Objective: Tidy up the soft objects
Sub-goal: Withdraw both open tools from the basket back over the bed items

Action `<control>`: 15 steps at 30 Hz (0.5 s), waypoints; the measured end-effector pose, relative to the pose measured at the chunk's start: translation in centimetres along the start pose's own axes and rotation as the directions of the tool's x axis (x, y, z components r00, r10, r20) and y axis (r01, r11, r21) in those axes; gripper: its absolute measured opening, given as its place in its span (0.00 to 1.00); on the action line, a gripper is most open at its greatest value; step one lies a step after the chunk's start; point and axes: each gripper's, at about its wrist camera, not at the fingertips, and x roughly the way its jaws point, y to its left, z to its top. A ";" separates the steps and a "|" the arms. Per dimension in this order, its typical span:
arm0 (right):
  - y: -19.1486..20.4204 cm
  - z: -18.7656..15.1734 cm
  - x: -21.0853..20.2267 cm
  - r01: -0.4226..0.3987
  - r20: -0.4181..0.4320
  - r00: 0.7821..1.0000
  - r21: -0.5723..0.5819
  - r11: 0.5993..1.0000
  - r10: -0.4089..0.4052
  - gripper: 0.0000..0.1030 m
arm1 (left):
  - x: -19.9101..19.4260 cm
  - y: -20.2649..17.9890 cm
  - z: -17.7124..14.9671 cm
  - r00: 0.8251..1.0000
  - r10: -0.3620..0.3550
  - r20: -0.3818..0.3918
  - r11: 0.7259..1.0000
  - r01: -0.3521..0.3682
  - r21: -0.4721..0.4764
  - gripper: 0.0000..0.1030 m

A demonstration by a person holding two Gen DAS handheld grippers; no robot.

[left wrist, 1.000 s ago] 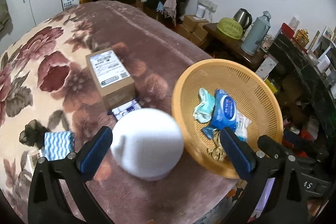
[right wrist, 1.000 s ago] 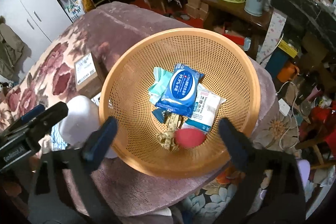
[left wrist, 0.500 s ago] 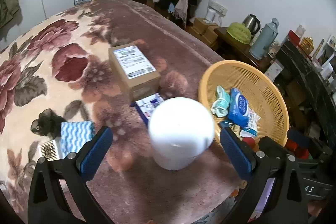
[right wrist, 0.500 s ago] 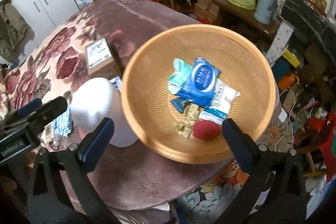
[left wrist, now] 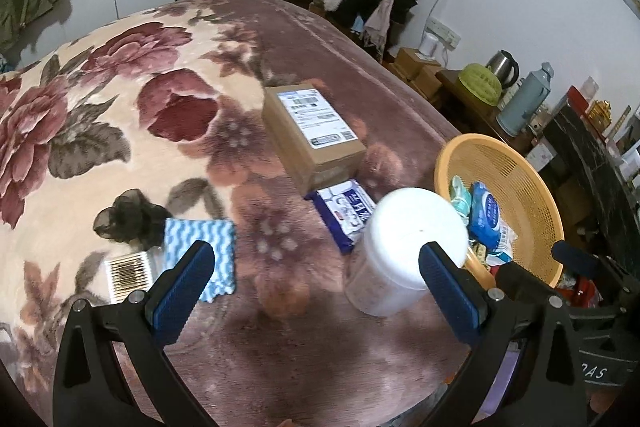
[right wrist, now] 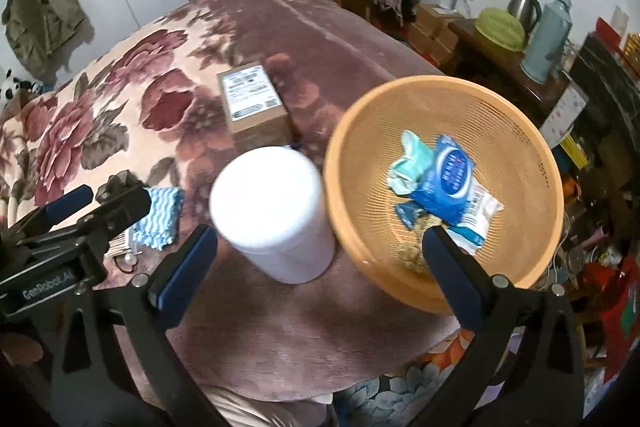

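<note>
Both claws, left claw (left wrist: 316,279) and right claw (right wrist: 320,267), have pulled back, wide and empty, leaving the limp blue-striped cloth (left wrist: 200,251) to pinch mid-fold.

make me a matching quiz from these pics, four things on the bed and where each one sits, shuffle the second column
Things:
1. blue wipes pack
2. cardboard box
3. white tub
4. striped cloth

Places:
A. next to the black mesh scrunchie, near the left tool
B. inside the orange basket
C. standing just outside the basket's rim
D. farther up the blanket, label facing up

Pairs: 1-B, 2-D, 3-C, 4-A
</note>
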 end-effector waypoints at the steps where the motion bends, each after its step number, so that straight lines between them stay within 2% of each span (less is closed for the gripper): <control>1: 0.4 0.0 0.0 0.000 -0.001 1.000 -0.008 1.000 0.000 1.00 | -0.1 0.3 0.0 1.000 0.002 0.001 1.000 -0.002 -0.004 0.99; 15: 5.3 -0.2 0.3 -0.008 -0.009 1.000 -0.088 0.996 0.007 1.00 | -1.2 5.6 -0.9 0.999 0.034 0.013 0.997 -0.034 -0.065 0.99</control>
